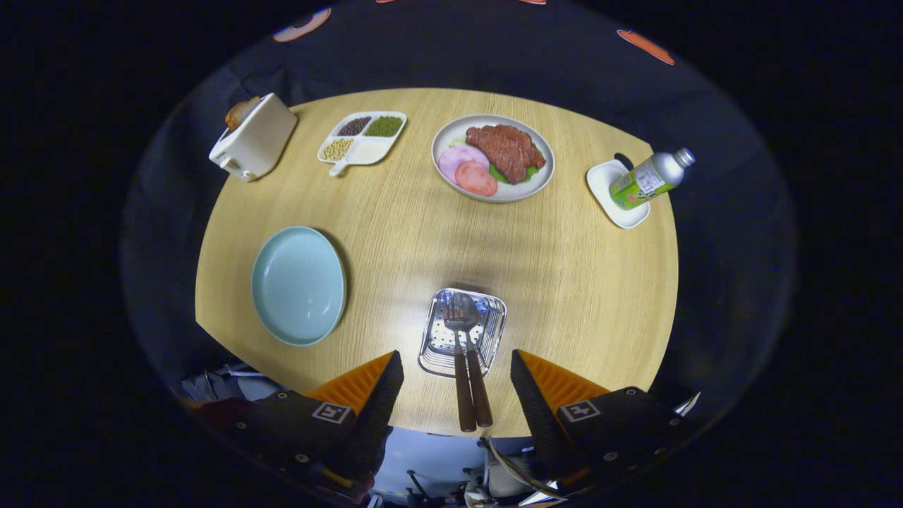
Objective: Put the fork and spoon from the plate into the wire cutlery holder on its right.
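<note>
Gripper view: we see fork (455, 339) and spoon (471, 346) lying side by side in the holder (494, 331) near the table's (564, 282) front edge, plate (299, 285) bare at the left. Gripper (457, 381) fingers are wide apart, clamping nothing; the handles stick out between them. We judge the cutlery light, stiff, slippery; grip at the handles.

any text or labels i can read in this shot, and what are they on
No text here can be read.
bottle: its green label carries print, too small and blurred to read.
toaster: no legible marking.
gripper: each finger body bears a square black-and-white marker, a pattern and no words; the fingers stand open, either side of the handles of the fork and spoon lying in the wire cutlery holder.
</note>
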The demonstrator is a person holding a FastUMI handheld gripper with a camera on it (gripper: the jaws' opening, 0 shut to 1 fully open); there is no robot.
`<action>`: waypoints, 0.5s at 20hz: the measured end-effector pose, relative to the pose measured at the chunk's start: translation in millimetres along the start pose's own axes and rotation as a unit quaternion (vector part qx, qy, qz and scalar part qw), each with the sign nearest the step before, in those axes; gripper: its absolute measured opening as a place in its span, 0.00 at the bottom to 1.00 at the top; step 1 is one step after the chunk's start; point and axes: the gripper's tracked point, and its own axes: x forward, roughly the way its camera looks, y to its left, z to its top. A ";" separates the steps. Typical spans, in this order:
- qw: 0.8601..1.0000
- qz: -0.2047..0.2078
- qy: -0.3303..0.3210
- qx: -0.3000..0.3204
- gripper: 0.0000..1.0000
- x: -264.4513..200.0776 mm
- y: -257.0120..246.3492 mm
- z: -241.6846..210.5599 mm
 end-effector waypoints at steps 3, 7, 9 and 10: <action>0.996 0.017 -0.082 0.022 0.98 -35.5 4.0 17.2; 0.977 -0.006 -0.210 0.042 0.98 -90.6 -12.3 33.8; 0.960 -0.011 -0.271 0.065 0.98 -113.7 -18.1 35.1; 0.951 -0.021 -0.300 0.072 0.98 -123.6 -25.4 33.9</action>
